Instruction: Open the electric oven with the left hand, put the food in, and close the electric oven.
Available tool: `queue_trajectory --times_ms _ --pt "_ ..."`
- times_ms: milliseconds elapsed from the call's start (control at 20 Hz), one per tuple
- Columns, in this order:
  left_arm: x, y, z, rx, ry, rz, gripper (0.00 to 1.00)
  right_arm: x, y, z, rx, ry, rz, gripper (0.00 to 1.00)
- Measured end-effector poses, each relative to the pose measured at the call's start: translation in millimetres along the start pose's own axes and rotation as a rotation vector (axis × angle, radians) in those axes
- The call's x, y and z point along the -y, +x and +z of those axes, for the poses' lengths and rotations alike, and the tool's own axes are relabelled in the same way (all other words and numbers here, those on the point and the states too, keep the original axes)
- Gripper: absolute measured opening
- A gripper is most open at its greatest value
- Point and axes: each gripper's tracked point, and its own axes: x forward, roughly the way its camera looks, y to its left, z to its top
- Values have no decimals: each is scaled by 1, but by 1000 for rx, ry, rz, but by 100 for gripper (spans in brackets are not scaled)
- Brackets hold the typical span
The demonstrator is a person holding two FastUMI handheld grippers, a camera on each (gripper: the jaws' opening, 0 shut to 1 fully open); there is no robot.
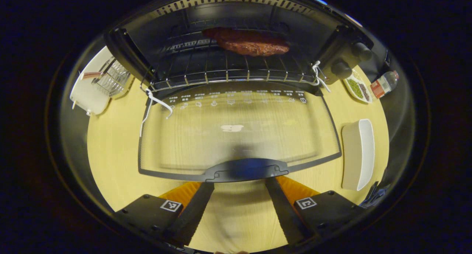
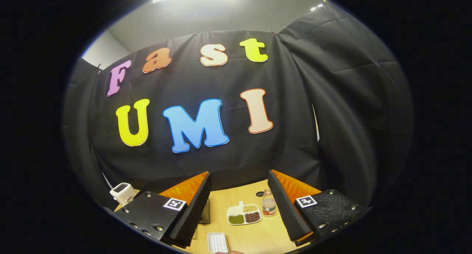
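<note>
- The black electric oven (image 1: 236,36) stands on the pale wooden counter (image 1: 114,150) with its glass door (image 1: 239,132) folded fully down, lying nearly flat toward the left gripper view's camera.
- A brown slab of cooked meat (image 1: 249,42) lies on the wire rack (image 1: 228,68) inside the cavity, toward the back; the food step looks done, and closing is what remains.
- The left hand-held gripper (image 1: 239,189) has its fingers spread, straddling the dark handle bar (image 1: 245,169) at the door's front edge; I cannot tell whether either finger touches it yet.
- Handling, as a judgement: the door is stiff, hinged at its rear edge, probably moderately heavy, and its glass is smooth and breakable. The handle bar is the sensible hold, pinched at its middle or lifted from beneath, so the door swings evenly.
- White cords (image 1: 156,101) hang at both hinge corners and could catch as the door rises.
- The right hand-held gripper (image 2: 239,206) is also spread and holds nothing, raised above the counter near a divided white dish of beans (image 2: 244,214) and a small clear bottle (image 2: 269,206).
</note>
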Motion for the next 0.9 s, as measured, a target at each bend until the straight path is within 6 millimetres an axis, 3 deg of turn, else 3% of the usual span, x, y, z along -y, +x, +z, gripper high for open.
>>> queue_trajectory --times_ms 250,550,600,650,750,900 --pt "0 -6 1 16 6 -13 100 -11 2 2 2 -1 11 93" --pt "2 -37 5 107 7 -29 96 -29 1 -5 -20 -7 48 93" --pt "3 -41 6 121 2 -34 92 -35 1 -9 -29 -5 61 93" --pt "3 -45 7 130 -1 -38 100 -39 0 -11 -36 -7 70 93" --pt "4 -50 9 146 0 -41 96 -45 -1 -12 -37 -17 92 93" --pt "5 -58 13 169 -4 -35 100 -47 -2 -8 -29 -45 107 93"
